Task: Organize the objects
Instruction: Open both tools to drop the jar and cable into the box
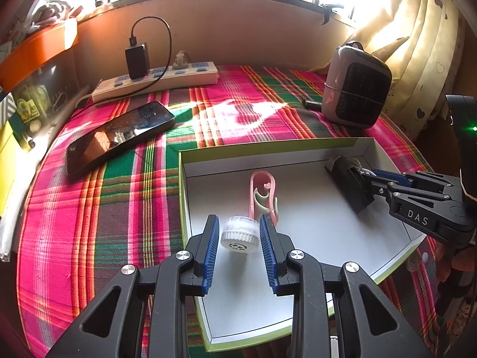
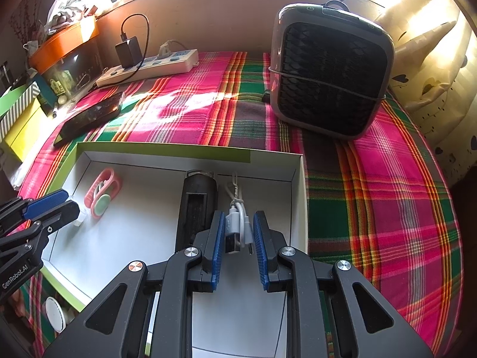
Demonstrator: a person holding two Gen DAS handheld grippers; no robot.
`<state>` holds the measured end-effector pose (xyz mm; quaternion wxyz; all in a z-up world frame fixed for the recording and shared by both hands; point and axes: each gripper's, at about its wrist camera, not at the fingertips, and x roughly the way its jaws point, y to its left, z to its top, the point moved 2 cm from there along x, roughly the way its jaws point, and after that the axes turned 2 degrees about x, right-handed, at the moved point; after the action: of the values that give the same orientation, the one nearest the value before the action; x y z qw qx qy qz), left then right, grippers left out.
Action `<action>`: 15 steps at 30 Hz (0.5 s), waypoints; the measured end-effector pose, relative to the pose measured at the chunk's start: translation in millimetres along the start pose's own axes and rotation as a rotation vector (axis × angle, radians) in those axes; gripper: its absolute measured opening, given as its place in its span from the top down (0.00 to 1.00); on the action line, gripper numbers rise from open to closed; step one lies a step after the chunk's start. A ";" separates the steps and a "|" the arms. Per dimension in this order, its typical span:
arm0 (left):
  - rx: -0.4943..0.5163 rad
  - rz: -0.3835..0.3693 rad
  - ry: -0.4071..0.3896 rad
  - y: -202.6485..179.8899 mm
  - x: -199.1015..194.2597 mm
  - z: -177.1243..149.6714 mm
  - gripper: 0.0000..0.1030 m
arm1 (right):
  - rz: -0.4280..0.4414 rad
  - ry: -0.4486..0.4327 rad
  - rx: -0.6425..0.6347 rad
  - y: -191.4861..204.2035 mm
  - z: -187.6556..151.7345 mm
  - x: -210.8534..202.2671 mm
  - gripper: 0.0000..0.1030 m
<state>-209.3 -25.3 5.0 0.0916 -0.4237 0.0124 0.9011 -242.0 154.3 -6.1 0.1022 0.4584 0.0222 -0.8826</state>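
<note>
Left gripper (image 1: 238,232) is gripping white cap (image 1: 239,232) over box (image 1: 298,152) | right gripper (image 2: 238,232) is clasping white cable (image 2: 237,223) beside black case (image 2: 195,205)

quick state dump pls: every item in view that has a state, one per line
left gripper: shut on white jar, over the box
right gripper: shut on white USB cable, coiled
box: open, lidless
black case: lying in box
pink clip: lying in box
phone: screen off, face up
power strip: black charger plugged in
</note>
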 end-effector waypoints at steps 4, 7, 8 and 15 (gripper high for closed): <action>-0.002 -0.001 0.000 0.7 0.0 0.1 0.74 | 0.000 -0.003 0.002 -1.4 0.1 -1.1 0.80; -0.001 0.000 0.001 0.7 -0.1 0.2 0.74 | -0.002 -0.006 0.004 -2.2 0.5 -1.7 0.80; -0.002 -0.001 0.001 0.8 -0.1 0.3 0.74 | -0.003 -0.007 0.005 -2.6 0.5 -2.0 0.80; -0.003 -0.008 0.003 -0.4 -0.3 -0.8 0.73 | 0.002 -0.016 0.001 -2.0 -0.1 -6.2 0.79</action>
<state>-208.5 -25.0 4.8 0.0944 -0.4253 0.0095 0.9001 -238.9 157.3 -1.2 0.1032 0.4516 0.0203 -0.8860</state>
